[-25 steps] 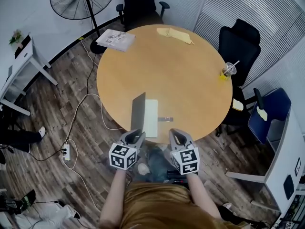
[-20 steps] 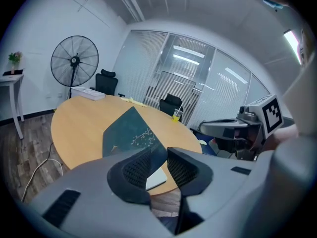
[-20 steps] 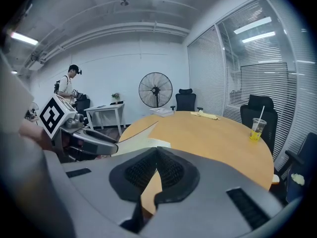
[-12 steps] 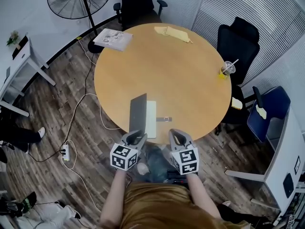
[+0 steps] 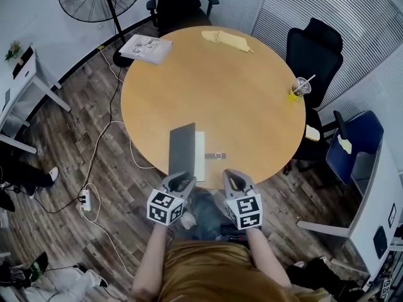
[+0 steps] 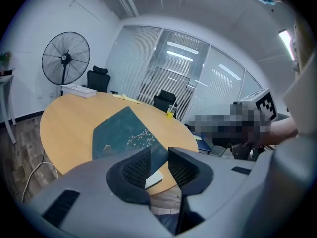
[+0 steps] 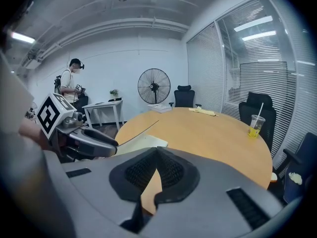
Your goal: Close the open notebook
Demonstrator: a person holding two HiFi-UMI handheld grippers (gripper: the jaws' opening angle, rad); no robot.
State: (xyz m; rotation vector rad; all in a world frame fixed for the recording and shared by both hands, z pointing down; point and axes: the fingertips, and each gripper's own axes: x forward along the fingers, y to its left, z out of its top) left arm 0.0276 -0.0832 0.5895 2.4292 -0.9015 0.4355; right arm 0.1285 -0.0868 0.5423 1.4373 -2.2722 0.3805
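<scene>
The notebook (image 5: 186, 153) is almost closed; its cover (image 6: 119, 133) leans over the white pages (image 5: 199, 156), not yet flat. The left gripper (image 6: 158, 158) has just been widening its jaws, the cover's near edge loose in the gap; the right gripper (image 7: 157, 152) is pressed together, empty.

Mustard-brown short-sleeved shirt (image 5: 208, 272) over blue jeans (image 5: 204, 214); forearms bare below the sleeves; left gripper (image 5: 179, 181) and right gripper (image 5: 234, 180) in moulded grey plastic; black ribbed pads (image 6: 134, 168) inside the jaws; white cube (image 5: 165, 207) with black square markers on each; dark oblong slot (image 7: 242, 201) in each grey shoulder.
</scene>
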